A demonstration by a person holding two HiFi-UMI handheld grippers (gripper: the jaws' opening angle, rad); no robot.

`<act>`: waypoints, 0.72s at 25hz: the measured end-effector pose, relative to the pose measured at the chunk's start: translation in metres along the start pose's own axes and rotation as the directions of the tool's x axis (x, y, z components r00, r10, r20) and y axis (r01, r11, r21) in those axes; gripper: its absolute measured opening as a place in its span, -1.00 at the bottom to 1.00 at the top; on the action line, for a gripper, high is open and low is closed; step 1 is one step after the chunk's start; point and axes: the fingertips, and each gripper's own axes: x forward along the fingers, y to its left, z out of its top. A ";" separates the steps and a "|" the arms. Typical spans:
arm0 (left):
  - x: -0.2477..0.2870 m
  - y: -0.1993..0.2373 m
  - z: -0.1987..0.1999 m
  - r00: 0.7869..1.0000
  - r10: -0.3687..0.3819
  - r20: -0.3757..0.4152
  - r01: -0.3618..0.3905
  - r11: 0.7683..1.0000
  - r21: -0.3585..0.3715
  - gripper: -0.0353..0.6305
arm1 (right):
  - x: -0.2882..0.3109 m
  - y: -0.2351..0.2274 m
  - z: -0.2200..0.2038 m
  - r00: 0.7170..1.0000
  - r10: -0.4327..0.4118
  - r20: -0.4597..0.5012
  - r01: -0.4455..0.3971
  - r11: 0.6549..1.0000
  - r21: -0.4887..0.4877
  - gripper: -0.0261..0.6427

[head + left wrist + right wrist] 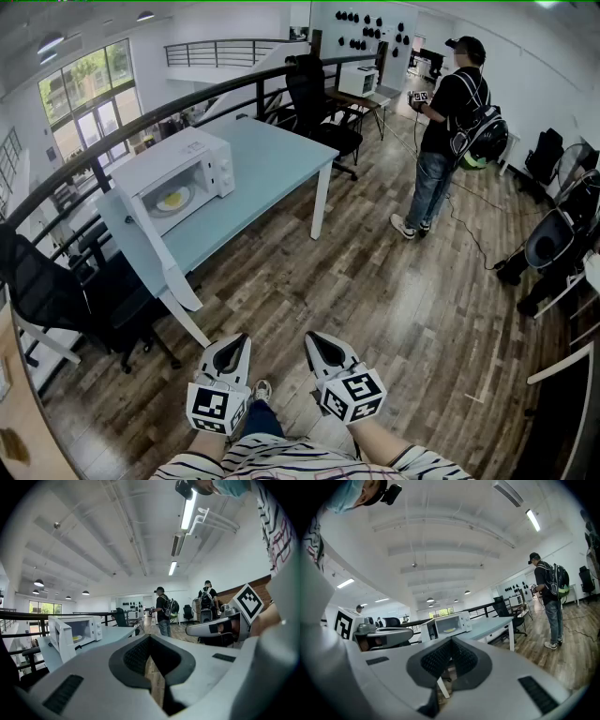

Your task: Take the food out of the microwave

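Observation:
A white microwave (187, 164) stands on a light blue table (272, 159) at the left, its door swung open. Inside lies a plate with yellow food (173, 199), also seen as the plate (77, 638) in the left gripper view and the plate (449, 630) in the right gripper view. My left gripper (228, 352) and right gripper (323, 349) hang side by side low over the wooden floor, well short of the table. Both are shut with nothing between the jaws. Each points roughly level toward the microwave (77, 632) (447, 624).
A person with a backpack (450, 122) stands on the floor at the right. Black office chairs sit behind the table (319, 94) and at its near-left end (56, 300). A black railing (141, 117) runs behind the table. A second microwave (358, 80) rests on a far desk.

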 end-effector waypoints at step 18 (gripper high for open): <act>0.114 0.064 -0.015 0.998 -0.060 -0.027 0.057 0.992 -0.110 -0.31 | 0.121 -0.052 0.025 0.999 0.033 -0.029 -0.033 0.999 0.022 -0.43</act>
